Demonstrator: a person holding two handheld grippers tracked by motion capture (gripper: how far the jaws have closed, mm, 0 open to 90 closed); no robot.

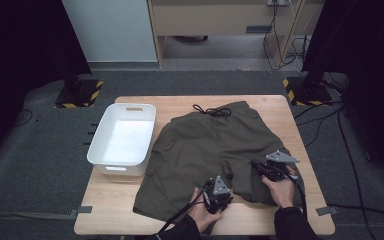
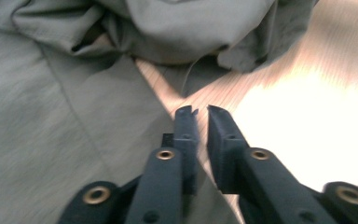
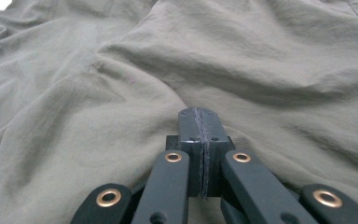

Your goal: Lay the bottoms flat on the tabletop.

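Note:
Olive-green shorts (image 1: pixel 205 140) lie spread on the wooden table (image 1: pixel 275 102), waistband and black drawstring (image 1: pixel 212 111) at the far side. My left gripper (image 1: pixel 224 192) sits at the near hem between the two legs. In the left gripper view its jaws (image 2: pixel 203 112) stand a little apart with nothing between them, over the edge of the shorts (image 2: pixel 51 116) and bare wood (image 2: pixel 284 116). My right gripper (image 1: pixel 261 167) rests on the right leg. Seen from the right gripper view it (image 3: pixel 199 113) is shut, with the shorts' cloth (image 3: pixel 261 60) puckered toward its tips.
A white plastic bin (image 1: pixel 122 107), with nothing in it, stands on the table's left side beside the shorts. Bare wood shows along the near edge and the right side. Dark stands with striped bases and loose cables sit on the grey floor beyond the table.

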